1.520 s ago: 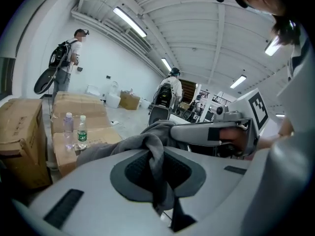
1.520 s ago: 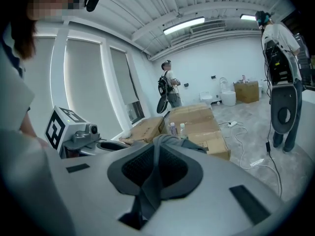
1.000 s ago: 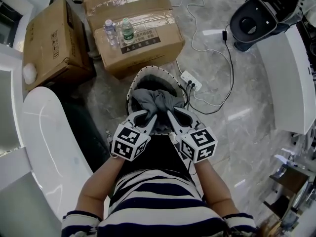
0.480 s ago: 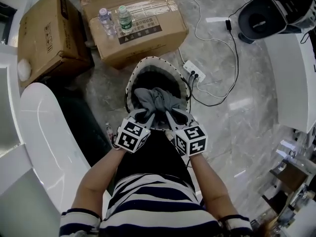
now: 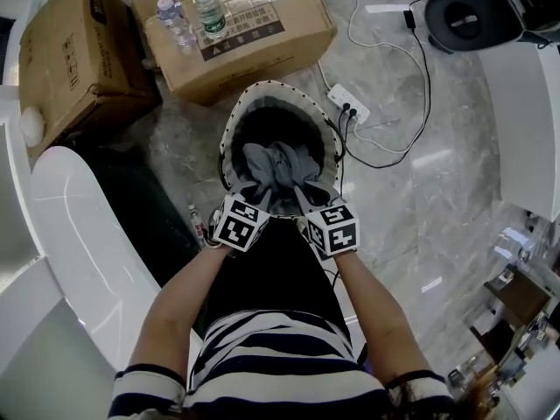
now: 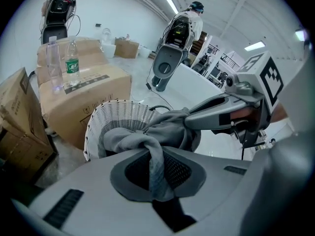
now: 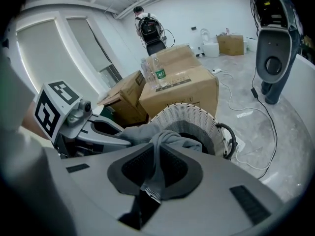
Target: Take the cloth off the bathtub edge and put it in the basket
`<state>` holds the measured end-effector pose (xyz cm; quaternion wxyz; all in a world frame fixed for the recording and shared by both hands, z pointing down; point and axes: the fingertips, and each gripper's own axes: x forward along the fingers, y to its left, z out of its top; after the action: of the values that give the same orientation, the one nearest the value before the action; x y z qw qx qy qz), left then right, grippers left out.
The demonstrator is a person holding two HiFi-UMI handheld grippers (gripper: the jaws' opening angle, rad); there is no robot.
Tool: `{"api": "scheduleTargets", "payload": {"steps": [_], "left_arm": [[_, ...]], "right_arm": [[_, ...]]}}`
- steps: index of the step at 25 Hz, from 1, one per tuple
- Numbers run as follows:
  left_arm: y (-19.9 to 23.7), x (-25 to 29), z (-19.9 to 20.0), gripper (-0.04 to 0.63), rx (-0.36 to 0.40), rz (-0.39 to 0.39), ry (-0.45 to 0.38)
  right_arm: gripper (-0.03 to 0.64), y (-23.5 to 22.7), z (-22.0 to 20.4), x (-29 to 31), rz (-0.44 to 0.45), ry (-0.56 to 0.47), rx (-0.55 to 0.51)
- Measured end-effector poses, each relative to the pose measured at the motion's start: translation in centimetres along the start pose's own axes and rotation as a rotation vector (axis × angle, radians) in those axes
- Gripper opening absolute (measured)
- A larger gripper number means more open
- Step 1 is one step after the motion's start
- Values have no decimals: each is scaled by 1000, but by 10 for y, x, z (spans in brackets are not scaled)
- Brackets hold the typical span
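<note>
Left tongs (image 5: 261,196) and right tongs (image 5: 303,197) are both clamped on the gray cloth (image 5: 278,164), each with a fold pinched between its pads. The cloth is bunched up over the mouth of the white woven basket (image 5: 229,138), its lower part inside the rim. The basket is on the floor near the bathtub (image 5: 79,234), with a cardboard box (image 5: 254,46) carrying two bottles (image 5: 186,14) behind it.

cloth (image 5: 278,169): grey, soft, matt fabric; basket (image 5: 229,138): white openwork weave; floor (image 5: 420,191): glossy grey stone look; boxes (image 5: 262,46): matt brown cardboard; bathtub (image 5: 79,234): glossy white, smooth
</note>
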<state>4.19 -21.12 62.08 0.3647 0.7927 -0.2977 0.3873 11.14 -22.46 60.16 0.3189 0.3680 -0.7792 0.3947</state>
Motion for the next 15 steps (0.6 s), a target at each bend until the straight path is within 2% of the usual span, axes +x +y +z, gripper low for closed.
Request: {"api": "scheduleTargets", "payload": {"steps": [7, 15], "left_arm": [[10, 31, -17, 49, 3, 22, 97], [30, 46, -18, 51, 13, 64, 160]], "right_arm": [[55, -23, -29, 30, -36, 92, 40], [55, -38, -34, 48, -74, 118, 83]]}}
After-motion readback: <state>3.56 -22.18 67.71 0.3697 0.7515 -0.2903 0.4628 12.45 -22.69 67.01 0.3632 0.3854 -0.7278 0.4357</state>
